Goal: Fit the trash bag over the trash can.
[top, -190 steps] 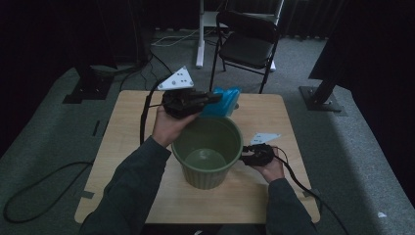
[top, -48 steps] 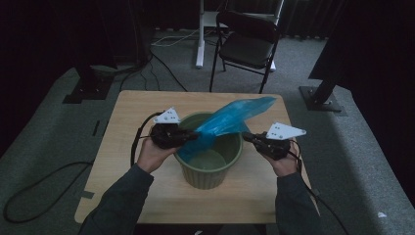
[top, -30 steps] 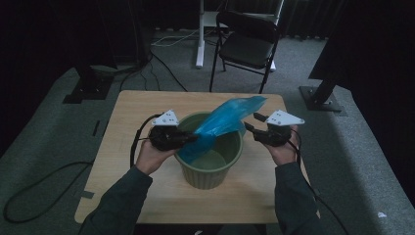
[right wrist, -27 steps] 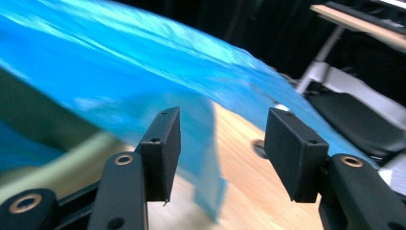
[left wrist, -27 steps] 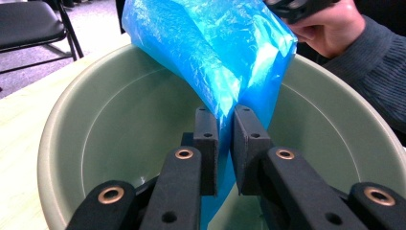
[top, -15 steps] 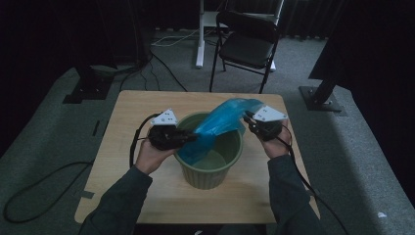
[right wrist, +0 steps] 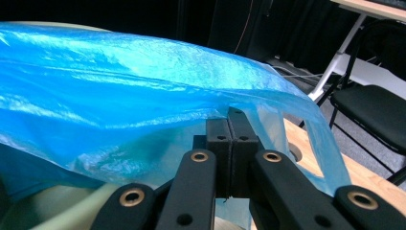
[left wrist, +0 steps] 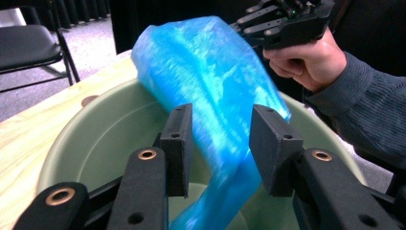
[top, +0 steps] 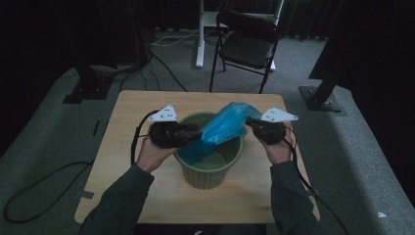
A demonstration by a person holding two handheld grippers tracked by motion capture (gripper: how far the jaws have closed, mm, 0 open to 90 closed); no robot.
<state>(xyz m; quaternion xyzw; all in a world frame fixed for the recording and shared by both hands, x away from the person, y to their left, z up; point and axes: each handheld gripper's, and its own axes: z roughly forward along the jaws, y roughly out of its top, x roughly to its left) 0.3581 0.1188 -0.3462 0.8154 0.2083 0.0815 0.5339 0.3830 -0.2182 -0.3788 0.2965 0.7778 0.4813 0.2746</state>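
One gripper (right wrist: pixel 229 158) newly on bag (right wrist: pixel 119 91)

Dim high view, dark surroundings; gripper views brighter, near jaws soft

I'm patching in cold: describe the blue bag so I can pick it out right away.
Find the light wooden table in the high view, then the green bin standing at its middle. The blue bag is the thin, shiny plastic film stretched across the bin's mouth, one end drooping inside. It is the scene's brightest blue thing, running between the left gripper and the right gripper, whose jaws pinch its edge.
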